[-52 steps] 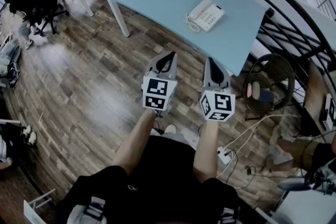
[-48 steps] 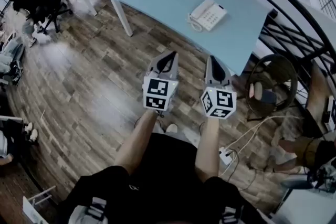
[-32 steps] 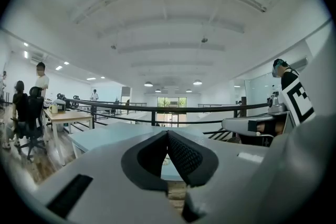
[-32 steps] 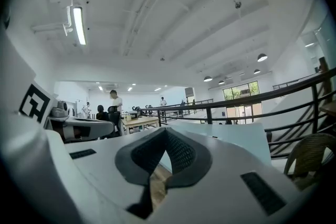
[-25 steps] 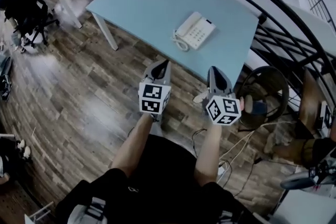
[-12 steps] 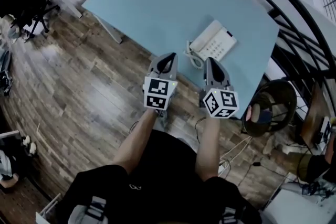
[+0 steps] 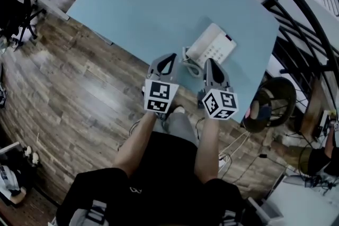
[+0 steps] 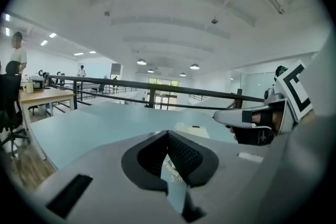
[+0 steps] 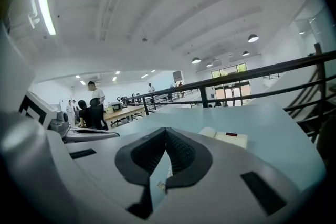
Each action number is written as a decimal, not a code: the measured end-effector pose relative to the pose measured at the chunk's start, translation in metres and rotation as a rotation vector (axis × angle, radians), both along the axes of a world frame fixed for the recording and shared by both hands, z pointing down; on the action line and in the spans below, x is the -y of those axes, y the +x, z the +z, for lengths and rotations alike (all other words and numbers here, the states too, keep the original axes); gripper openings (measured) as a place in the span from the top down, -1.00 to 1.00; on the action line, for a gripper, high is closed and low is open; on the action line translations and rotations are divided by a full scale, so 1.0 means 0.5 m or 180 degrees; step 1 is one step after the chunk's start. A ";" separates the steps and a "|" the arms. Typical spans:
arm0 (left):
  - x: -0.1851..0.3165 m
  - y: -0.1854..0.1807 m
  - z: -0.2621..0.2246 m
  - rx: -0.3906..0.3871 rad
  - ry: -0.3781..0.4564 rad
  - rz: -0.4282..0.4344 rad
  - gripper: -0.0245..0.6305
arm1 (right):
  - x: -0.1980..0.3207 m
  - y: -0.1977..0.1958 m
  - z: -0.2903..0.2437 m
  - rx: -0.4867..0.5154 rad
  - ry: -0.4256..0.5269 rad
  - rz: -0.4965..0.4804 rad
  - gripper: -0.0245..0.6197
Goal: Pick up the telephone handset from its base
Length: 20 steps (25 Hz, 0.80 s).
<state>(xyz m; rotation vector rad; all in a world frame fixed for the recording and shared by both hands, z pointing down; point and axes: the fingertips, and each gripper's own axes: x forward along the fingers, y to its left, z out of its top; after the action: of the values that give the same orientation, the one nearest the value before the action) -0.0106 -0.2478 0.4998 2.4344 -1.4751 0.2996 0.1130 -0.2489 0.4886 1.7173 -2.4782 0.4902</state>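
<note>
A white telephone (image 7: 213, 46) lies near the front right corner of the light blue table (image 7: 148, 2), its handset (image 7: 203, 39) resting on the base and a coiled cord (image 7: 189, 65) hanging at its near end. My left gripper (image 7: 170, 57) is shut and empty, its tip over the table's near edge just left of the cord. My right gripper (image 7: 208, 62) is also shut and empty, a little short of the phone's near end. The phone (image 8: 191, 130) shows low and ahead in the left gripper view past my left gripper (image 8: 168, 134). It (image 9: 227, 138) lies right of centre beyond my right gripper (image 9: 166, 129).
A black railing (image 7: 296, 24) runs behind and right of the table. A round black stool (image 7: 275, 106) and cables (image 7: 241, 140) sit on the wooden floor at the right. A wooden desk (image 9: 123, 112) with people stands far off.
The person has walked up to the table. Both grippers moved forward and slightly down, from over the floor to the table's near edge beside the phone.
</note>
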 end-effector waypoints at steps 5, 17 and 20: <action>0.015 0.019 0.033 -0.0027 -0.0127 0.0046 0.93 | 0.020 0.003 0.046 0.0080 -0.0200 -0.0017 0.94; 0.066 0.023 0.100 -0.0133 -0.0457 -0.0120 0.93 | 0.155 0.059 0.221 0.0301 -0.1063 -0.0070 0.48; 0.080 0.041 0.110 -0.0302 -0.0548 -0.0127 0.93 | 0.185 0.061 0.257 0.0436 -0.1260 -0.0121 0.37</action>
<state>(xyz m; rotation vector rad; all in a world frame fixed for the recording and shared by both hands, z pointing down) 0.0098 -0.2876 0.5548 2.2496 -1.3953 0.2860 0.1435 -0.3413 0.6170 1.5203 -2.2893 1.0442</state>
